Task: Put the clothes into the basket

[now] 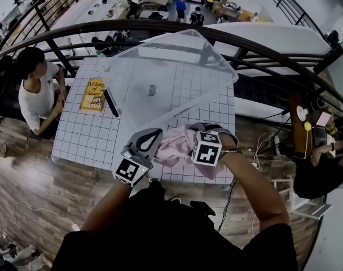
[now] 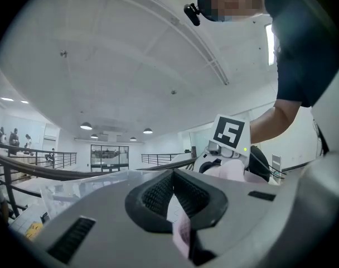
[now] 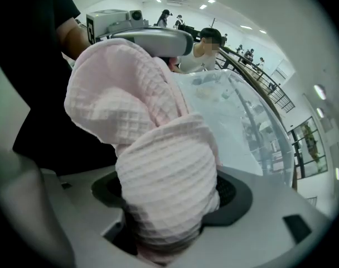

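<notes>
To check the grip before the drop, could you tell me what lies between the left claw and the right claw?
The pink cloth spans from the left claw to the right claw, both shut on it; the head view shows this.

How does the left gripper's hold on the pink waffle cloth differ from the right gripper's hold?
The left gripper pinches only a thin edge of the pink waffle-weave cloth; the right gripper clamps a thick bunch that fills its jaws. The left jaws stand nearly together; the right jaws stand wider. Both hold the same cloth.
</notes>
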Demonstrator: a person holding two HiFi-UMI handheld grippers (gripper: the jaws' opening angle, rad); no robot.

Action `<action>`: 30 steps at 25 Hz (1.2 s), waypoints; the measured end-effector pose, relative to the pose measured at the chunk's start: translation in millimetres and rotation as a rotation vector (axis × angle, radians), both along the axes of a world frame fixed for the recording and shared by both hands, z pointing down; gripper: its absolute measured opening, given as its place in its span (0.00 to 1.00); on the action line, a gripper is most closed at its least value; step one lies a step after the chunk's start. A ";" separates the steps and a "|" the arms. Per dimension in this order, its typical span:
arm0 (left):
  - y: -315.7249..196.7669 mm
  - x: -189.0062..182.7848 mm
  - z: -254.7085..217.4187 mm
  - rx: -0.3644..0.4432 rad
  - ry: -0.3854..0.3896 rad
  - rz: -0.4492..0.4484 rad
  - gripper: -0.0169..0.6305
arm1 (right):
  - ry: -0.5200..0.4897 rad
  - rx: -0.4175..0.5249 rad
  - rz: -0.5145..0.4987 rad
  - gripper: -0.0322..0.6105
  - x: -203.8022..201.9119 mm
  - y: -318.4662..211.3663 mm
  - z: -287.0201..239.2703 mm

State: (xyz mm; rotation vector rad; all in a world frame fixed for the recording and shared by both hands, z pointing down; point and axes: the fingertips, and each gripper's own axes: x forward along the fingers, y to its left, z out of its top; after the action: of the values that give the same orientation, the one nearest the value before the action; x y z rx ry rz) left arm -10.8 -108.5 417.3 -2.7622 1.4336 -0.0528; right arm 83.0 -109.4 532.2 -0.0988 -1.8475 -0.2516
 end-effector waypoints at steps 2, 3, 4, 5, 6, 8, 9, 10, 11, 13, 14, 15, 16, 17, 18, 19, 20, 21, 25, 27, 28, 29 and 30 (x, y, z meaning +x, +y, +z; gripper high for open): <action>-2.2 -3.0 -6.5 0.005 -0.002 -0.004 0.03 | -0.009 0.018 -0.005 0.63 -3.0 -5.2 -13.3; -3.4 -4.6 -9.0 0.009 -0.001 -0.006 0.03 | -0.012 0.026 -0.009 0.63 -4.3 -7.1 -18.3; -4.6 -6.2 -11.3 0.015 0.002 -0.009 0.03 | -0.014 0.033 -0.013 0.63 -5.7 -8.5 -22.4; -5.6 -7.9 -13.8 0.019 0.004 -0.011 0.03 | -0.015 0.041 -0.017 0.63 -7.0 -9.6 -25.9; -6.6 -9.7 -16.6 0.022 0.002 -0.013 0.03 | -0.016 0.047 -0.021 0.63 -8.4 -10.3 -29.0; -8.7 -12.6 -22.2 0.024 0.002 -0.016 0.03 | -0.019 0.054 -0.028 0.63 -10.9 -11.5 -34.6; -9.8 -13.9 -25.3 0.024 0.002 -0.017 0.03 | -0.022 0.057 -0.029 0.63 -12.2 -12.5 -37.3; -10.9 -15.1 -28.4 0.026 0.002 -0.019 0.03 | -0.024 0.059 -0.031 0.63 -13.7 -13.7 -39.9; -11.9 -16.4 -31.2 0.030 0.000 -0.020 0.03 | -0.028 0.062 -0.032 0.63 -15.3 -15.1 -42.3; -13.9 -19.4 -36.1 0.042 -0.014 -0.023 0.03 | -0.034 0.073 -0.035 0.63 -19.1 -18.1 -46.4; -15.1 -21.1 -37.8 0.045 -0.023 -0.024 0.03 | -0.036 0.078 -0.037 0.63 -20.9 -19.7 -48.1; -16.7 -22.9 -39.4 0.048 -0.030 -0.025 0.03 | -0.036 0.083 -0.039 0.63 -22.7 -21.5 -49.9; -18.8 -24.8 -40.9 0.050 -0.036 -0.026 0.03 | -0.035 0.088 -0.041 0.63 -24.3 -23.9 -51.9; -21.4 -26.8 -42.7 0.054 -0.039 -0.028 0.03 | -0.035 0.093 -0.044 0.63 -25.8 -26.8 -54.1; -24.2 -29.1 -44.8 0.057 -0.039 -0.031 0.03 | -0.034 0.099 -0.046 0.63 -27.2 -30.1 -56.6; -27.1 -31.6 -47.0 0.061 -0.038 -0.036 0.03 | -0.034 0.105 -0.048 0.63 -28.6 -33.7 -59.4; -30.0 -34.2 -49.2 0.065 -0.038 -0.041 0.03 | -0.035 0.112 -0.050 0.63 -30.0 -37.1 -62.3; -32.9 -36.6 -51.4 0.069 -0.038 -0.046 0.03 | -0.036 0.119 -0.053 0.63 -31.4 -40.4 -65.4; -45.0 -44.5 -59.5 0.084 -0.040 -0.061 0.03 | -0.045 0.146 -0.060 0.63 -36.9 -54.7 -77.8; -51.5 -48.3 -63.4 0.092 -0.040 -0.066 0.03 | -0.048 0.163 -0.061 0.63 -39.5 -63.7 -83.2; -54.7 -50.2 -65.5 0.098 -0.039 -0.069 0.03 | -0.048 0.174 -0.061 0.63 -40.7 -68.6 -85.8; -57.7 -52.0 -67.5 0.103 -0.037 -0.072 0.03 | -0.049 0.185 -0.061 0.63 -41.9 -73.5 -88.6; -60.4 -53.4 -69.3 0.107 -0.035 -0.074 0.03 | -0.051 0.195 -0.060 0.63 -43.2 -78.3 -91.4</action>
State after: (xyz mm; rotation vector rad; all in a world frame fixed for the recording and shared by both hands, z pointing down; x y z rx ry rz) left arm -64.3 -168.8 348.0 -2.6098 1.4843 -0.0252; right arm 39.7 -187.6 440.7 -0.0129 -1.8625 -0.4783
